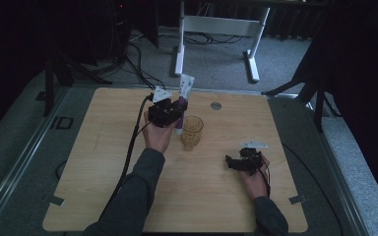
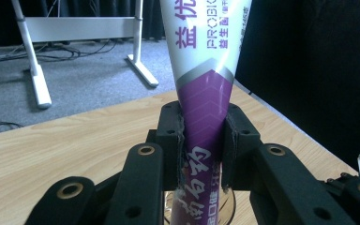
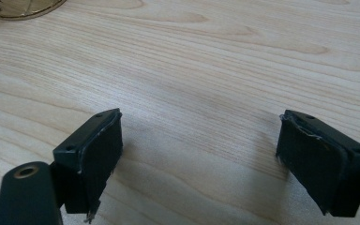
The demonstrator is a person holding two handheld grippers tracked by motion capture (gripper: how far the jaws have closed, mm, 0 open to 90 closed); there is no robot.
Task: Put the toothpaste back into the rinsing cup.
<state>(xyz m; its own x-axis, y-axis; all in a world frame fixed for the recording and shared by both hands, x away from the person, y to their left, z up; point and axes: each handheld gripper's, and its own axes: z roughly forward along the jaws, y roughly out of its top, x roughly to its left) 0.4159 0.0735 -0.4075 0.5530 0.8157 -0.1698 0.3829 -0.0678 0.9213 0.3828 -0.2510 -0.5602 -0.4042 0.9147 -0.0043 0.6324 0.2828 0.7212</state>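
Observation:
A white and purple toothpaste tube (image 1: pixel 185 91) stands nearly upright with its purple end down, just left of an amber glass cup (image 1: pixel 192 131) near the table's middle. My left gripper (image 1: pixel 179 109) is shut on the tube's purple lower part. In the left gripper view both pads press on the tube (image 2: pixel 205 93), and the left gripper (image 2: pixel 203 136) hides part of the cup's rim (image 2: pixel 230 206) below it. Whether the tube's tip is inside the cup I cannot tell. My right gripper (image 1: pixel 230 163) rests low over the table at the right, open and empty (image 3: pixel 201 154), pointing left toward the cup (image 3: pixel 23 5).
The wooden table (image 1: pixel 128 196) has a round grey grommet (image 1: pixel 216 105) near its far edge. A white desk frame (image 1: pixel 216 27) and cables lie on the floor beyond. The left gripper's black cable (image 1: pixel 130 147) trails along the forearm.

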